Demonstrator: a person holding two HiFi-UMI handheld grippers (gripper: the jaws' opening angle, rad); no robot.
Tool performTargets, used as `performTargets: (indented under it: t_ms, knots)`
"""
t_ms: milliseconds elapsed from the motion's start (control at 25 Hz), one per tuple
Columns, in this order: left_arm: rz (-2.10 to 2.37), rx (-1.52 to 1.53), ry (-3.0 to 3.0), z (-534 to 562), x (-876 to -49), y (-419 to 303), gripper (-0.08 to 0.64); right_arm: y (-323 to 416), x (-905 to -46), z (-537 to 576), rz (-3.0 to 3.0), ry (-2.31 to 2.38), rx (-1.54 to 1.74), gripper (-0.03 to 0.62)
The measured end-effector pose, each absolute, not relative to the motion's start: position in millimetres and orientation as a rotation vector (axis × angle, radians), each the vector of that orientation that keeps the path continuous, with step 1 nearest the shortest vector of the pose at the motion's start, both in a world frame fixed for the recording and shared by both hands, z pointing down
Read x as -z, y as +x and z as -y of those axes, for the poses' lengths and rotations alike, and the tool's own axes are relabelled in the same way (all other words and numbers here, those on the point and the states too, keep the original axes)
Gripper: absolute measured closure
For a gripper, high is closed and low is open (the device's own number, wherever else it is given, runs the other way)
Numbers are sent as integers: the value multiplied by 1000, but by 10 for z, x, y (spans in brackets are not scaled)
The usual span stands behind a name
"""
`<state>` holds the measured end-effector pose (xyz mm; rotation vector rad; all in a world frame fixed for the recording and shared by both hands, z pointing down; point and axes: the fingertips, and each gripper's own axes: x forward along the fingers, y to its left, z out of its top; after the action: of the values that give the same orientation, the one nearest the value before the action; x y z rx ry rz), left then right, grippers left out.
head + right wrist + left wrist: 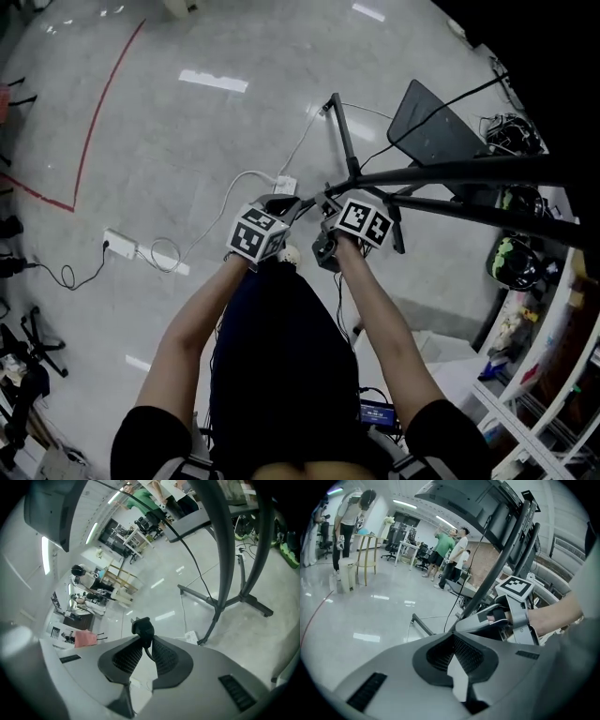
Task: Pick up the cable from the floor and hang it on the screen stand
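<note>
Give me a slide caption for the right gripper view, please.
Right tool clamps a black plug over the floor, facing the stand.

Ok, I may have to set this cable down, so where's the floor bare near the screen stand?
Bare: the wide floor between the red tape line and the stand's leg. Crowded: the white power strip and its looped cords on the left, and the tangled cables and shelving on the right.

floor (pixel 187 131): glossy grey | on it: power strip (pixel 120 245), red tape line (pixel 94 122), stand legs (pixel 343 131)
</note>
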<state>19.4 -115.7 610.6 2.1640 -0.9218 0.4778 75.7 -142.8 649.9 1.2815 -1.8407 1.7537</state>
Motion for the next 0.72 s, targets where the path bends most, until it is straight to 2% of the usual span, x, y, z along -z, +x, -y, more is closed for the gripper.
performTargets:
  t_ms: [720]
  knots:
    - [888, -417, 2341, 1674, -5175, 100, 552, 469, -5104, 2116, 2250, 1361, -1406, 511]
